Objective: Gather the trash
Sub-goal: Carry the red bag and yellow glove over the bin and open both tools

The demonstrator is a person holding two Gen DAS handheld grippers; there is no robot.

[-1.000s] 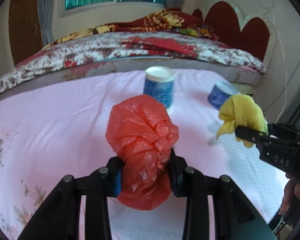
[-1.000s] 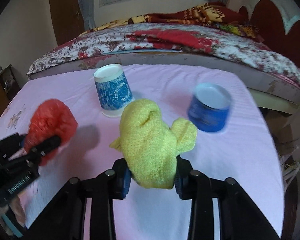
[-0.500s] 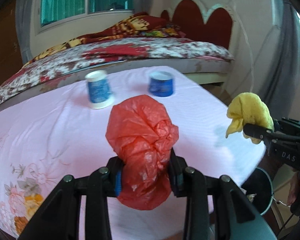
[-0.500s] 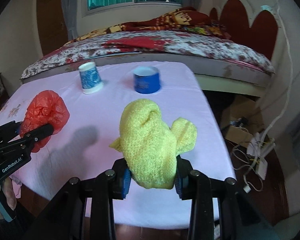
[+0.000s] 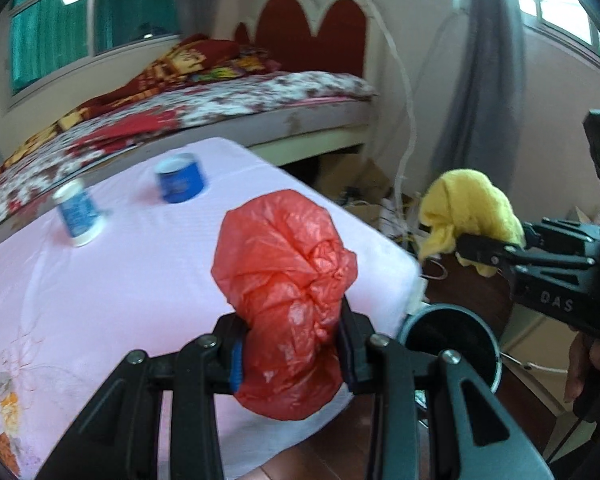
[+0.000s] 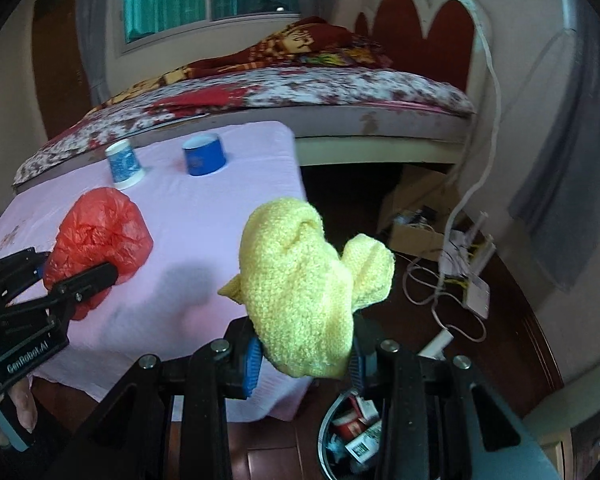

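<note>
Left hand-held gripper [image 5: 292, 354]: your jaws are clamped on the red bag [image 5: 286, 300], carried over the table [image 5: 100, 300] corner just beside the bin [image 5: 452, 344].
Right hand-held gripper [image 6: 304, 354]: closed round the yellow cloth [image 6: 304, 280], above the bin's [image 6: 342, 436] near rim.
Drop risk: release off-centre and the light bag may catch the rim and fall to the floor.
Fill risk: the bin already holds wrappers, so the cloth could perch on top.
Room: table edge crowds the bin's left; cables [image 6: 440, 288] lie beyond it.
Cups [image 5: 180, 178]: far from the bin, across the table.
</note>
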